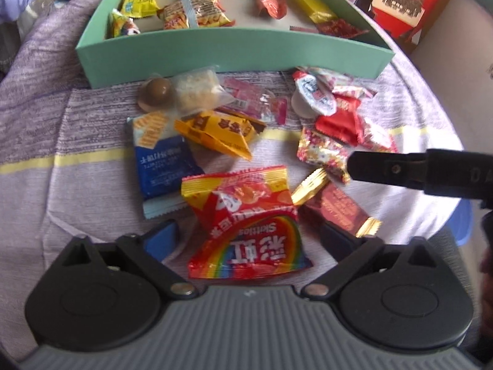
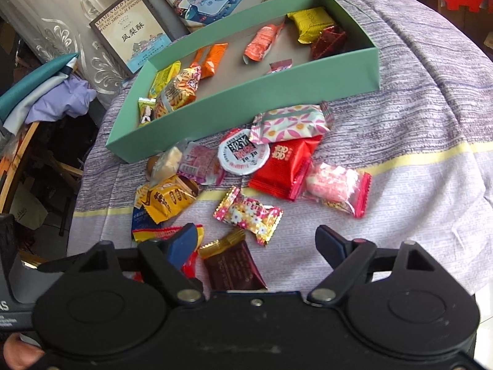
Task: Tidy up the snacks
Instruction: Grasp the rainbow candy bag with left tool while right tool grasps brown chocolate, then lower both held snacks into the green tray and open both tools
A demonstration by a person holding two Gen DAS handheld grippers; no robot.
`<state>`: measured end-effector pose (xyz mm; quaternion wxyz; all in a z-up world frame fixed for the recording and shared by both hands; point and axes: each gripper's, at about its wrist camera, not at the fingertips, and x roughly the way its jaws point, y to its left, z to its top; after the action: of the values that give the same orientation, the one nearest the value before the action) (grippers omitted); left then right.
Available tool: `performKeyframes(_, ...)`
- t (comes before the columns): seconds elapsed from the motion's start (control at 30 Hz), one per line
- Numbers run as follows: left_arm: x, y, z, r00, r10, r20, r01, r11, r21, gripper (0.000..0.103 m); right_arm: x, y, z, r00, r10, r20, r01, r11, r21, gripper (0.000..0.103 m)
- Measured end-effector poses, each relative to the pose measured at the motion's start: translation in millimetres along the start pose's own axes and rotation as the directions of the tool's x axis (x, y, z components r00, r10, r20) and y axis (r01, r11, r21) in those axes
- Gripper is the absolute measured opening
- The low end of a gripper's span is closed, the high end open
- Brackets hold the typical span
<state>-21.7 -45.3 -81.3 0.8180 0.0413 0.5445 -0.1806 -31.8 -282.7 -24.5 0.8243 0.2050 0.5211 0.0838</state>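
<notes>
Both tongs stand spread with nothing pinched. On my left gripper [image 1: 249, 240] the blue-padded fingers sit either side of the red Skittles bag [image 1: 246, 231], which lies flat on the cloth between them; I cannot see the pads pressing it. On my right gripper [image 2: 257, 245] the fingers straddle the dark red gold-ended candy bar [image 2: 231, 265], again apart from it as far as I can tell, and its left finger overlaps the edge of that Skittles bag in the right wrist view.

Loose snacks lie scattered on the lilac striped cloth [image 1: 77, 129] in front of the green box [image 1: 234, 52]: a blue cracker packet [image 1: 163, 157], a yellow wrapped snack [image 1: 218, 132], a flowered gold candy [image 2: 248, 212], a red packet [image 2: 283, 166], a round white sealed cup [image 2: 242, 154], a pink candy in clear wrap [image 2: 337, 188] and a pink-petal wrapper [image 2: 292, 123] just beside the box wall.

Inside the box I see a yellow packet [image 1: 140, 1], an orange-striped bag [image 1: 194, 12], an orange twisted wrapper [image 2: 262, 43] and a yellow square packet [image 2: 308, 24], spread across its floor.

From the left wrist view, one black finger of my right gripper reaches in from the right edge, above the snacks.
</notes>
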Motion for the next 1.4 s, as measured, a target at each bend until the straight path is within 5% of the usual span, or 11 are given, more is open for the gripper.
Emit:
performKeyframes(0.1, -4.7, 4.6, -0.9, 0.999, 0.032, 0.037, -0.032, 0.999, 0.012, 0.07, 2.1, 2.0, -4.0, 1.0, -0.006, -0.007, 0.006, 1.0, -0.019, 0.074)
performKeyframes(0.17, -7.3, 15.2, 0.0, 0.999, 0.009, 0.045, -0.009, 1.0, -0.011, 0.066, 5.3, 5.2, -6.8, 1.0, -0.002, -0.02, 0.001, 0.999, -0.039, 0.067)
performKeyframes(0.27, -10.6, 26.7, -1.3, 0.999, 0.002, 0.053, 0.0, 0.999, -0.043, 0.066, 11.7, 15.2, -10.3, 0.999, 0.009, -0.045, -0.013, 0.996, -0.083, 0.058)
performKeyframes(0.5, -12.8, 42.4, -4.5, 0.998, -0.01, 0.064, 0.016, 0.995, -0.096, 0.078, 20.7, 44.9, -22.3, 0.998, -0.047, -0.05, 0.031, 0.96, -0.278, 0.056)
performKeyframes(0.7, -11.3, 39.5, -3.7, 0.998, -0.005, 0.058, 0.01, 0.996, -0.083, 0.083, 26.2, 66.7, -38.1, 0.988, -0.152, 0.008, 0.137, 0.863, -0.487, 0.042)
performKeyframes(0.8, -9.7, 32.7, -3.9, 0.998, 0.016, 0.056, -0.012, 0.998, -0.059, 0.081, 24.2, 63.7, -35.9, 0.991, -0.136, 0.012, 0.127, 0.878, -0.462, 0.036)
performKeyframes(0.87, -10.7, 29.4, -4.7, 0.998, 0.022, 0.064, -0.019, 0.999, -0.038, 0.065, 21.7, 55.2, -31.7, 0.993, -0.121, 0.012, 0.115, 0.905, -0.41, 0.036)
performKeyframes(1.0, -14.5, 27.2, -5.5, 0.997, 0.002, 0.072, -0.001, 1.0, -0.017, 0.055, 9.6, 33.3, -22.3, 0.998, -0.065, -0.016, 0.058, 0.957, -0.285, 0.036)
performKeyframes(1.4, -53.1, 17.4, 7.4, 0.983, -0.079, 0.163, 0.073, 0.996, 0.04, 0.054, -24.3, 0.2, -0.5, 0.996, 0.086, 0.012, -0.085, 0.992, -0.091, 0.036)
